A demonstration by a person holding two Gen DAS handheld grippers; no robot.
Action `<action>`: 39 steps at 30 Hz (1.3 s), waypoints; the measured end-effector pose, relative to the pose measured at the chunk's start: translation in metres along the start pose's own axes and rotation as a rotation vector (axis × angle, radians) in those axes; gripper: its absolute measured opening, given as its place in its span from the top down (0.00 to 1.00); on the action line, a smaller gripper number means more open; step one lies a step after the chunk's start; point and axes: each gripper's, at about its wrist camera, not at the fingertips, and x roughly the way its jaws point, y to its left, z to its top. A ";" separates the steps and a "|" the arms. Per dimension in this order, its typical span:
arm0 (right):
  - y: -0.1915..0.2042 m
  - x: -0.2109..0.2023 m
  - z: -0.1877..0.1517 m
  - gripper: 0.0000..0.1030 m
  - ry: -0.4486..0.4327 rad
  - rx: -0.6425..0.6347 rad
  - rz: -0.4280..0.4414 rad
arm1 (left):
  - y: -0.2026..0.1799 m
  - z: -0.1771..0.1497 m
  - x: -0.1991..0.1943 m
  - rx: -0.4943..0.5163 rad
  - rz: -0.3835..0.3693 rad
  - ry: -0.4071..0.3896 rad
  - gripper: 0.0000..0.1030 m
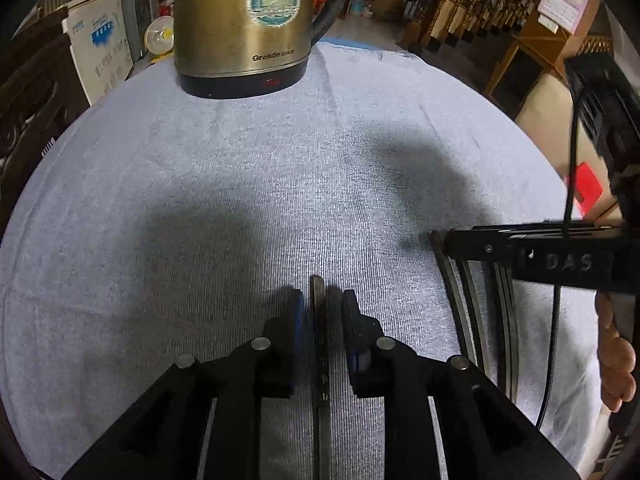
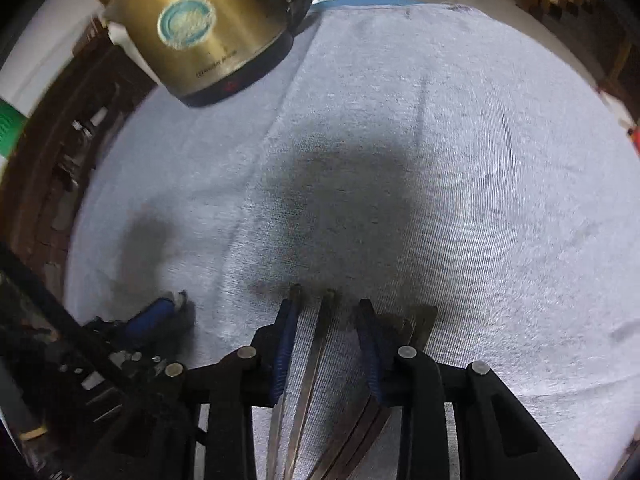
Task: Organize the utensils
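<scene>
- Because the left gripper (image 1: 322, 312) straddles a single flat metal utensil handle (image 1: 319, 344), with one blue-padded finger on either side, it looks set to take that one piece alone; a narrow gap shows on each side of the handle, so the pads (image 1: 297, 320) stand slightly apart and are not pinching it.
- While that lone handle lies on the pale grey cloth (image 1: 240, 168) well apart from the others, a group of similar metal utensils (image 1: 472, 312) lies side by side to its right, under the right gripper (image 2: 326, 312), which suggests the pieces are being gathered into one row.
- From its own camera, the right gripper's fingers are spread, with one utensil handle (image 2: 318, 344) running up between them, another right against the left pad and further handles (image 2: 420, 324) fanned out past the right pad; nothing is clamped.
- Its low position over the row reads as steadying or straightening the set, though I cannot tell whether the pads press on any piece.
- At the far edge of the cloth stands a brass-coloured electric kettle (image 1: 244, 24), clear of the working area, so it should not hinder a sideways slide of the single handle toward the group.
</scene>
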 end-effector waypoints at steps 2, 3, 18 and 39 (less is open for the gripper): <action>0.013 0.002 0.003 0.75 0.015 -0.040 -0.056 | -0.002 0.002 0.002 0.018 0.015 0.010 0.83; 0.017 0.003 0.003 0.78 0.021 -0.055 -0.064 | -0.003 0.002 0.001 0.020 0.023 0.016 0.85; 0.008 -0.056 -0.030 0.94 -0.154 -0.061 0.050 | 0.016 -0.013 -0.063 -0.091 -0.003 -0.084 0.95; -0.008 -0.190 -0.124 0.97 -0.480 -0.092 0.181 | -0.043 -0.069 -0.240 -0.026 0.000 -0.527 0.95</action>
